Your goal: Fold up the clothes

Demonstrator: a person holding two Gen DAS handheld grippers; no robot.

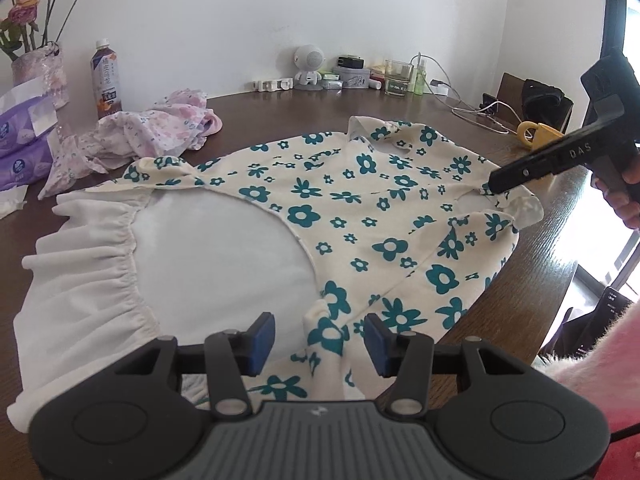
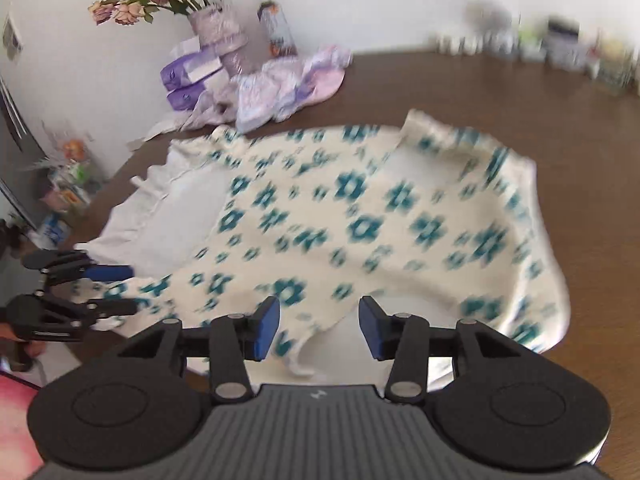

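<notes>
On the table, both grippers' jaws gape over the floral garment.

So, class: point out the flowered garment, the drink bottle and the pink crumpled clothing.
flowered garment (image 1: 360, 200), left wrist view, on the middle of the printed cloth.
drink bottle (image 1: 106, 76), left wrist view, on its label.
pink crumpled clothing (image 1: 160, 128), left wrist view, on the heap's middle.

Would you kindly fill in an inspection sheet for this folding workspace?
Surface: dark wooden table.
Job's things: floral dress spread flat, white lining up; pink garment crumpled behind.
Clutter: bottle, vase, tissue packs, toy robot, glass, yellow lock.
Grippers: left tool open over the dress edge; right tool open.
Cables: white cable.
Surroundings: white wall.
</notes>
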